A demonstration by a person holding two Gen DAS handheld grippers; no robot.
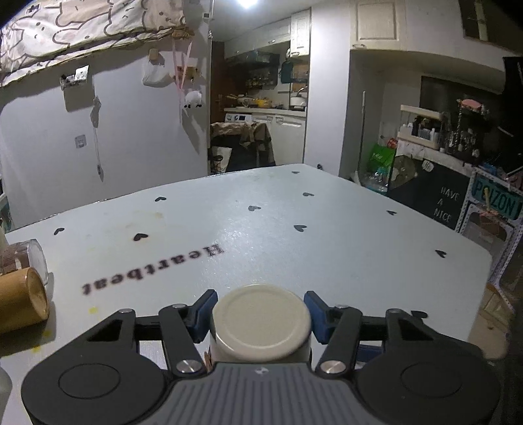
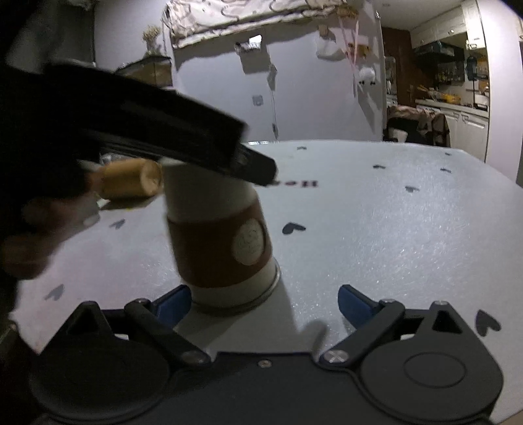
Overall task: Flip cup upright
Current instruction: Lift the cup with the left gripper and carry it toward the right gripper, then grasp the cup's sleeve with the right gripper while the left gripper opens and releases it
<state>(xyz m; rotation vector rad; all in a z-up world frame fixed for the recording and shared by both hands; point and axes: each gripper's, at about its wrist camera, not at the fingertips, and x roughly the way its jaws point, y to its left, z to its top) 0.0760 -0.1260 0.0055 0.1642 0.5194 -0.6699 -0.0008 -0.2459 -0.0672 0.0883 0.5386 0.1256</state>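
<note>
A pale wall (image 1: 137,130) fills nine to eleven o'clock, patterned fabric (image 1: 81,26) draped above it. At twelve, a ceiling light (image 1: 247,2) glares over a kitchen doorway (image 1: 261,108). Cluttered shelves (image 1: 441,130) stand at two o'clock.

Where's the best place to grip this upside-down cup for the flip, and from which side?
Take the cup across its white wall below the upturned base, above the brown sleeve, coming in from the side: it stands rim-down, and the left gripper brackets it there.

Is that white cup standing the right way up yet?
No, upside down: cup stands rim-down on the table, flat base up between the left claw.
</note>
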